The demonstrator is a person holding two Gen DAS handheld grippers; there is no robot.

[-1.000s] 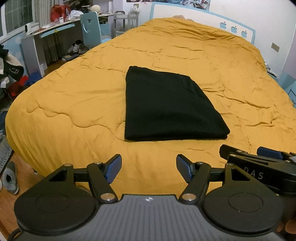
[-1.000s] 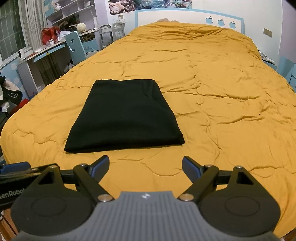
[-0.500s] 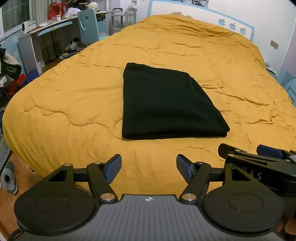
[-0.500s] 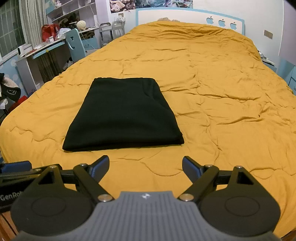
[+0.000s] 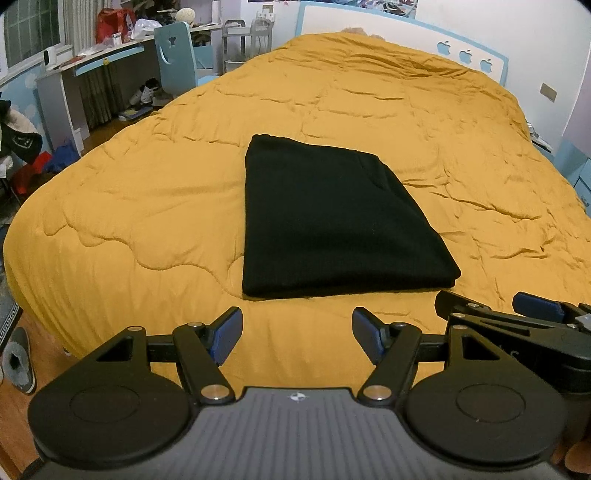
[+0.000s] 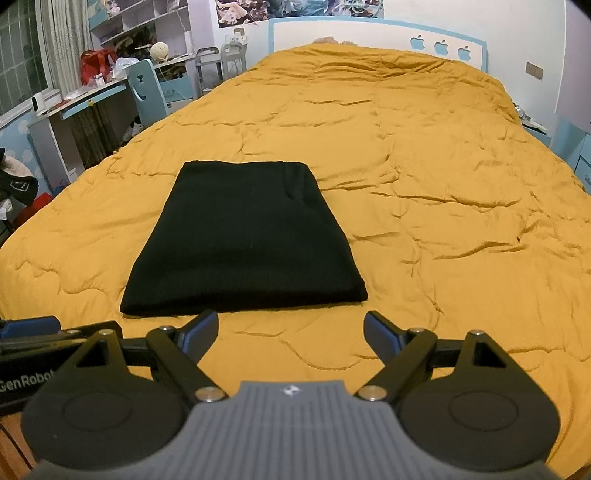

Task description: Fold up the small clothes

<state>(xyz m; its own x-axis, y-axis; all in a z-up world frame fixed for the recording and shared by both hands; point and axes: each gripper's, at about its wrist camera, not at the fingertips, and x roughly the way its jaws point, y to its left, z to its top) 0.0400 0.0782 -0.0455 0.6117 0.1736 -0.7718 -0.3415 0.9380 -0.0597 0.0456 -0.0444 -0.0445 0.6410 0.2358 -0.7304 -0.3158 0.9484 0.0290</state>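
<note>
- Two grippers are in my hands, side by side over the near end of the bed, both tipped down toward the quilt.
- I hold my left gripper (image 5: 297, 334) with its jaws spread wide; nothing sits between them, only bare yellow quilt (image 5: 147, 229) shows in the gap.
- I hold my right gripper (image 6: 290, 334) spread just as wide, and it too has hold of nothing.
- From my left view, the right gripper (image 5: 517, 325) pokes in at the lower right edge, close beside mine but apart from the cloth.
- From my right view, a part of the left gripper (image 6: 33, 339) shows at the lower left edge.
- One black garment (image 5: 332, 221) lies folded into a neat, thick rectangle on the quilt, flat, with its near edge just ahead of my fingertips and not touched by them.
- In my right view the same garment (image 6: 243, 240) sits ahead and a little to the left, its near right corner just above the gap in my jaws.
- Its far right corner shows a small crease or seam; I cannot tell what kind of garment it is.
- Beyond the bed stands a white headboard (image 6: 369, 33) with blue apple shapes.
- Off to the left are a cluttered desk (image 5: 92, 62) and a pale blue chair (image 5: 175, 55).
- On the floor at the lower left lies a grey slipper (image 5: 18, 360).
</note>
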